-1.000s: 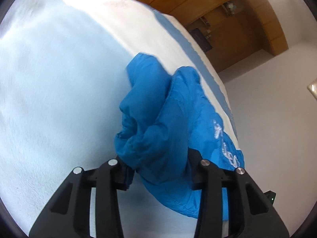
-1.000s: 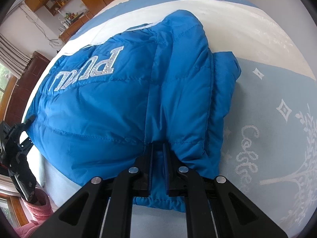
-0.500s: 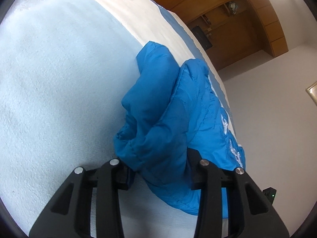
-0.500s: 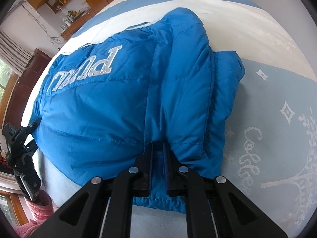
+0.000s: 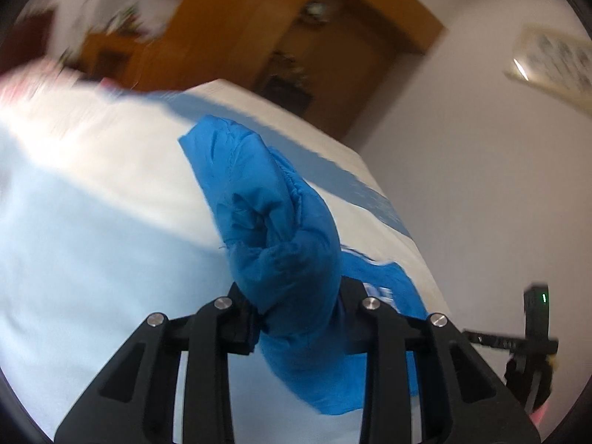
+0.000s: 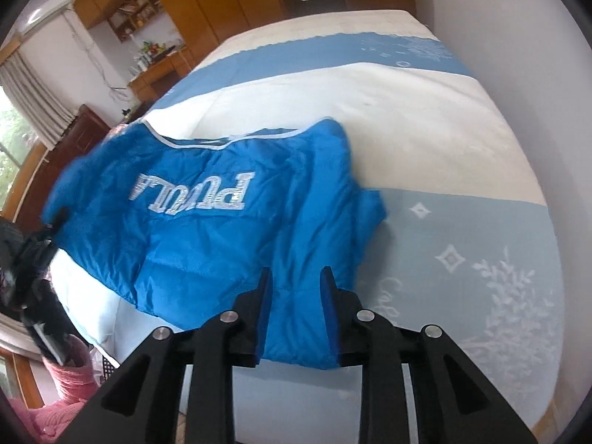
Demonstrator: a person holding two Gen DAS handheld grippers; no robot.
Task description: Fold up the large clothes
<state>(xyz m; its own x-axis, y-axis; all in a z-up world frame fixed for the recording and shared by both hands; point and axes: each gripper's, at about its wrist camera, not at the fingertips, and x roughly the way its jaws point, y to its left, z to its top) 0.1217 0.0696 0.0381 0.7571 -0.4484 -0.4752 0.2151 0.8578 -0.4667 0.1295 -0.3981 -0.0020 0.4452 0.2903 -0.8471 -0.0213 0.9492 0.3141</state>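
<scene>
A bright blue padded jacket (image 6: 207, 236) with silver lettering lies spread on the bed (image 6: 425, 118), lettering upside down in the right wrist view. My right gripper (image 6: 296, 281) is open, its jaws apart over the jacket's near hem, holding nothing. In the left wrist view my left gripper (image 5: 296, 296) is shut on a thick bunched fold of the jacket (image 5: 281, 236), which is lifted off the bed (image 5: 92, 222). The left gripper also shows at the jacket's far left edge in the right wrist view (image 6: 33, 259).
The bed has a blue and white patterned cover (image 6: 481, 259). Wooden wardrobes (image 6: 229, 3) and a cluttered desk (image 6: 159, 63) stand beyond it. A white wall (image 6: 518, 37) runs along the right. Pink fabric (image 6: 63, 388) lies by the bed's near left corner.
My right gripper has opened and let go of the jacket's hem, pulling back. My left gripper has lifted and swung with its bunched fold, so that view is blurred.
</scene>
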